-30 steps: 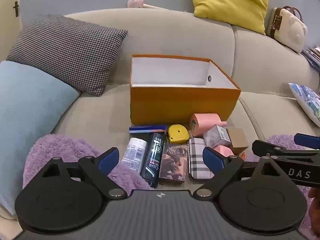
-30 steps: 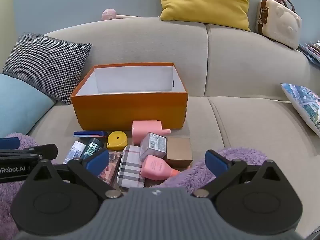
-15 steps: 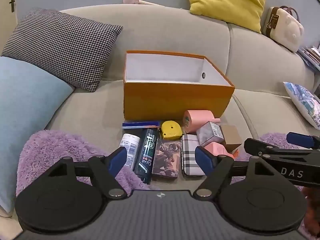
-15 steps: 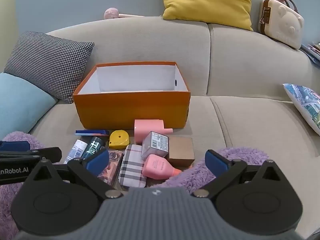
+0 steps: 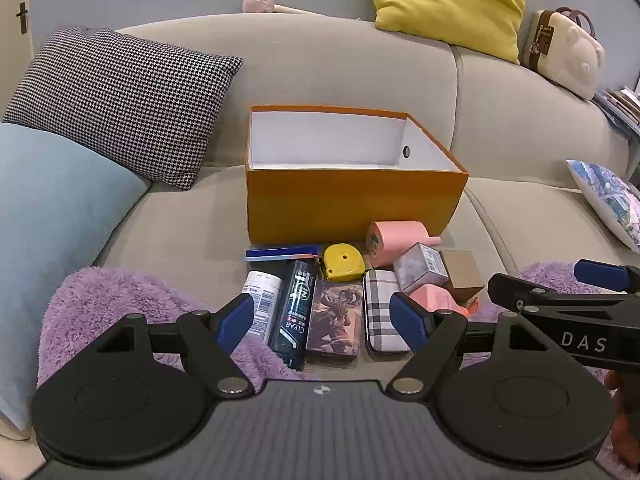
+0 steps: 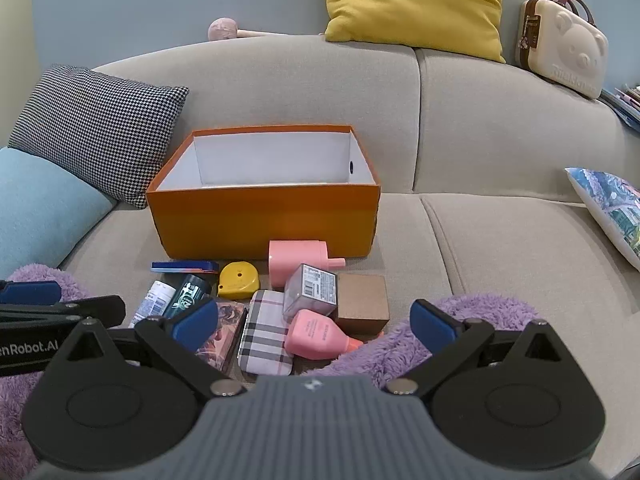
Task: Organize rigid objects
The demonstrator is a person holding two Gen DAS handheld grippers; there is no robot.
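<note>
An open orange box (image 5: pixel 352 208) with a white inside stands on the grey sofa; it also shows in the right wrist view (image 6: pixel 264 220). In front of it lie several small objects: a dark CLEAR bottle (image 5: pixel 296 312), a white bottle (image 5: pixel 260 300), a yellow tape measure (image 5: pixel 343 262), a plaid case (image 6: pixel 266 332), a pink bottle (image 6: pixel 316 336), a pink cylinder (image 6: pixel 296 262) and a brown cube (image 6: pixel 362 304). My left gripper (image 5: pixel 324 316) is open and empty, just short of the bottles. My right gripper (image 6: pixel 314 324) is open and empty, near the pink bottle.
A purple fluffy blanket (image 5: pixel 100 308) lies at the sofa's front edge on both sides. A houndstooth cushion (image 5: pixel 120 96) and a light blue cushion (image 5: pixel 48 208) are at left. A yellow cushion (image 6: pixel 412 0) and a cream bear case (image 6: pixel 564 40) sit on the backrest.
Both views have shifted slightly; the box and objects sit a little further off in the left wrist view. Both grippers stay open and nothing was picked up.
</note>
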